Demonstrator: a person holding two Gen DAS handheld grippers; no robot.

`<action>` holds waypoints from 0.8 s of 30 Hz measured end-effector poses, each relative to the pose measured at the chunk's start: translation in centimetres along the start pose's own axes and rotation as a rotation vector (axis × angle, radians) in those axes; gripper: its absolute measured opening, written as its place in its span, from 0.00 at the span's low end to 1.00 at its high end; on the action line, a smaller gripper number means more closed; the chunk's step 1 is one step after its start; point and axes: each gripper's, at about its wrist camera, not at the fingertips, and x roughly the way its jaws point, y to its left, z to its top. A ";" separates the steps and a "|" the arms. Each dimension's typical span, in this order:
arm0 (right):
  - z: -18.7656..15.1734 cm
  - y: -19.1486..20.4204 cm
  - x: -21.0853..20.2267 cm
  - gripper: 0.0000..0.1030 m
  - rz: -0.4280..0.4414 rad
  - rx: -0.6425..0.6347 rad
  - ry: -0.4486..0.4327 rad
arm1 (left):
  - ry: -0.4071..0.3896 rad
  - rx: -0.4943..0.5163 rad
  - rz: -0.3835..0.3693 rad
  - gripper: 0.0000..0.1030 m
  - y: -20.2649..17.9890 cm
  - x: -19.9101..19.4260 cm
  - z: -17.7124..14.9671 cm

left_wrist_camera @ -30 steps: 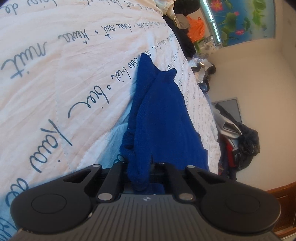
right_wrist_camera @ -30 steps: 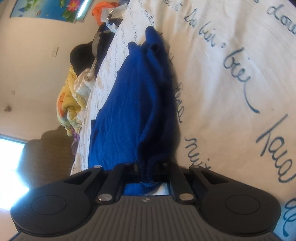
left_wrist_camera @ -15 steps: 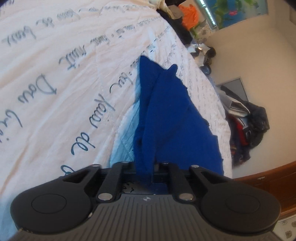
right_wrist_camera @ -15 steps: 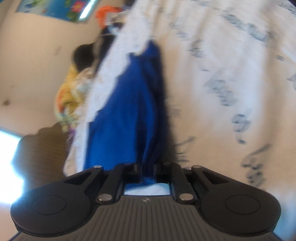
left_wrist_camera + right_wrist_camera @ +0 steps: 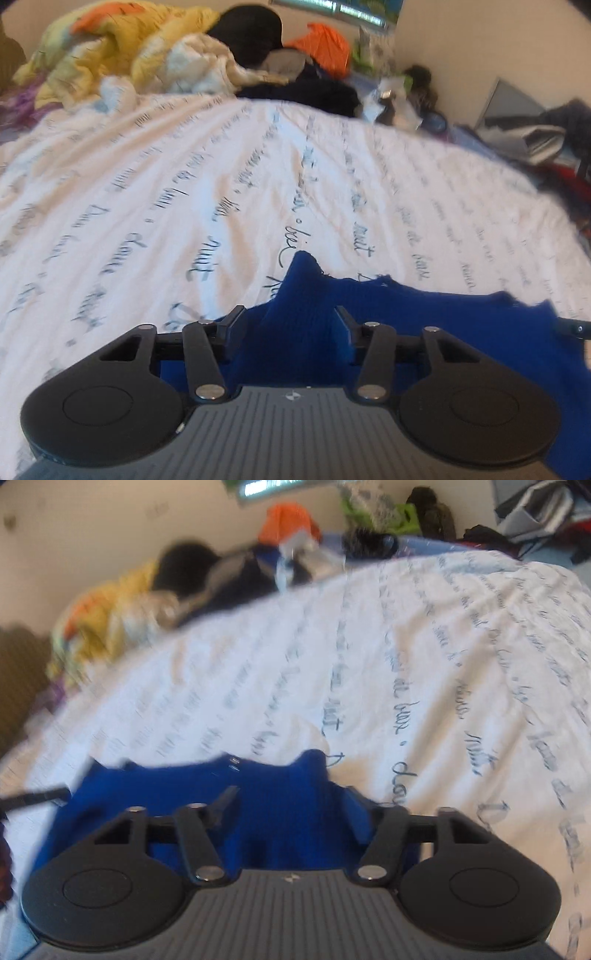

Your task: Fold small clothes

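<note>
A blue knitted garment (image 5: 443,325) lies spread on the white bedsheet (image 5: 184,184), right under both grippers. In the left wrist view, my left gripper (image 5: 288,314) has its jaws opening, and a raised corner of the blue cloth stands loosely between them, with a gap at each pad. In the right wrist view, which is blurred, the garment (image 5: 147,786) stretches off to the left. My right gripper (image 5: 291,792) is opening too, with another blue corner between its spread fingers. The near part of the garment is hidden under both gripper bodies.
The sheet (image 5: 443,664) carries blue handwriting. At its far edge lie a yellow blanket (image 5: 110,44), a black item (image 5: 251,29), an orange cloth (image 5: 325,44) and dark clothes (image 5: 317,92). More clutter (image 5: 535,136) sits off the bed at the right.
Both grippers were shut on folds of the blue garment and have spread their jaws. Both views have rolled to level, and the garment has gone from hanging stretched to lying on the sheet.
</note>
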 end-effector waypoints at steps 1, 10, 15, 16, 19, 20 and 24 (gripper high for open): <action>-0.2 0.2 1.3 0.46 -0.013 -0.018 0.028 | -0.001 0.016 0.003 0.48 -0.3 1.0 0.2; -1.1 -1.8 1.6 0.06 0.010 0.039 -0.064 | -0.105 0.075 0.059 0.09 -0.2 1.8 -0.3; -1.6 0.0 0.8 0.34 -0.071 0.010 -0.128 | -0.135 0.126 0.120 0.44 -1.2 -0.3 -0.4; -1.7 0.2 0.0 0.45 -0.101 0.020 -0.134 | -0.160 0.116 0.124 0.64 -1.2 -1.3 -0.7; -2.9 1.4 -3.7 0.46 -0.081 0.048 -0.263 | -0.238 0.119 0.073 0.80 -2.6 -4.2 -2.4; -3.3 2.0 -4.3 0.46 -0.049 0.035 -0.273 | -0.231 0.135 0.061 0.80 -3.3 -4.3 -3.0; -5.4 5.1 -2.1 0.46 -0.084 -0.115 -0.192 | -0.139 0.212 0.067 0.82 -5.6 -1.9 -5.6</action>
